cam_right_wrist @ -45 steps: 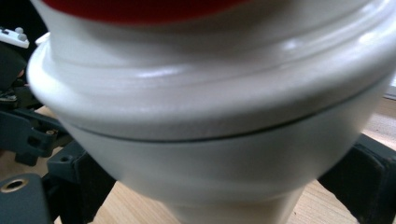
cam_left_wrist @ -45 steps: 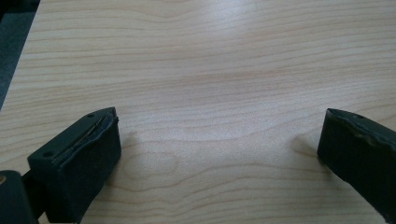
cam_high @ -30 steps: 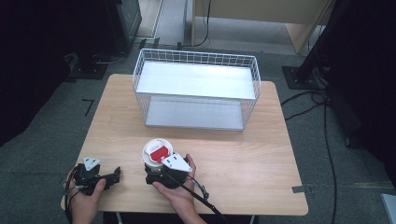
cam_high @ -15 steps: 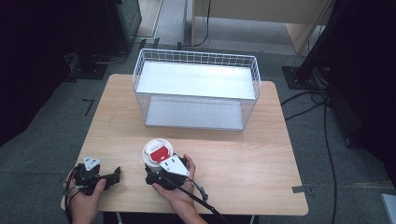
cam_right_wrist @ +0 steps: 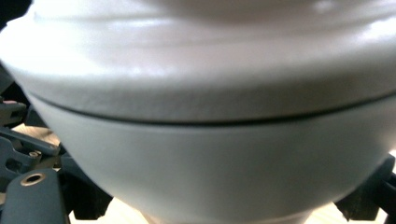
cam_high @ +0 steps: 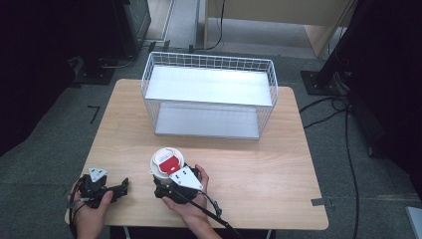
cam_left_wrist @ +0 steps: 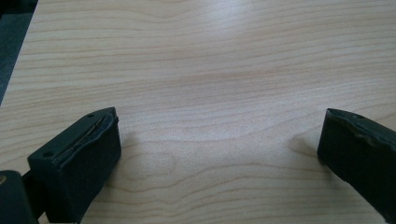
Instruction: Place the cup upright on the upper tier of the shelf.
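A white lidded cup [cam_high: 166, 163] with a red label on its lid stands near the table's front edge. My right gripper [cam_high: 168, 182] sits right behind it, with the person's hand around the gripper. In the right gripper view the cup [cam_right_wrist: 205, 140] is very close, and a black jaw presses on each side of its lower part, so the right gripper [cam_right_wrist: 224, 207] is shut on it. My left gripper [cam_high: 118, 188] rests at the front left corner. In its own view the left gripper [cam_left_wrist: 219, 149] stands wide open over bare wood.
A white wire basket [cam_high: 209, 97] with a flat metal floor stands at the back middle of the wooden table [cam_high: 278, 169]. Cables and dark stands lie on the floor to the right. A cable trails from the right gripper over the front edge.
The right gripper has settled a touch closer against the cup. The left gripper and the cup have not moved.
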The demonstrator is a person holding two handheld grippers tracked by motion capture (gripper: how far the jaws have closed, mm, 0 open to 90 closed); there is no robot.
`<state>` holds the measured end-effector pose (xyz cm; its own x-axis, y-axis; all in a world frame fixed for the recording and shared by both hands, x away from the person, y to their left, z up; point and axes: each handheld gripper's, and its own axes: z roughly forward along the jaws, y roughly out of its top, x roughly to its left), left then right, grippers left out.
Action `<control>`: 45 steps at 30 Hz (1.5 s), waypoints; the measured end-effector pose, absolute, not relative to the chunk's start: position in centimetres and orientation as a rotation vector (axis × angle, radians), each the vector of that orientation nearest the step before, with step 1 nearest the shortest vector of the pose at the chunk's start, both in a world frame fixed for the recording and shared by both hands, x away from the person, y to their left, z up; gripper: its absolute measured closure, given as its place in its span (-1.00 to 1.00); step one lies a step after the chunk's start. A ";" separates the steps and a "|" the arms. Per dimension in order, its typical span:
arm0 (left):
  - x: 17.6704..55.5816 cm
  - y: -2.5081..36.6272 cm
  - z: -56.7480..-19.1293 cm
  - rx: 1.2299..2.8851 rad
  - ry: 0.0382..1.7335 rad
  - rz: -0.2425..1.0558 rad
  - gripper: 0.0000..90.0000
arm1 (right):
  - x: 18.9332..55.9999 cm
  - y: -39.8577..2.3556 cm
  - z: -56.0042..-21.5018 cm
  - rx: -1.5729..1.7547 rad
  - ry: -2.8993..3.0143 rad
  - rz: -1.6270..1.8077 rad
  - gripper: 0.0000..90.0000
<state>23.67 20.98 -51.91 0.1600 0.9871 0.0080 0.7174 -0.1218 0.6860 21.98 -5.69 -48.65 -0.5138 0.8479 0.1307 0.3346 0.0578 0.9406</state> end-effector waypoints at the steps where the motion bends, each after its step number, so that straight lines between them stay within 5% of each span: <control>1: 23.7 21.0 -51.9 1.901 1.613 0.649 -1.00 | 22.0 -5.8 -48.4 1.177 1.872 1.466 -0.73; 45: 23.7 21.0 -51.9 1.905 1.612 0.650 -1.00 | 26.1 -12.8 -37.8 1.096 1.622 1.429 -0.73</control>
<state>23.67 21.00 -51.90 0.1614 0.9868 0.0101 0.7182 -0.1245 0.6846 26.09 -12.82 -37.77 -0.3945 0.9185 0.0272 0.1430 0.0321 0.9892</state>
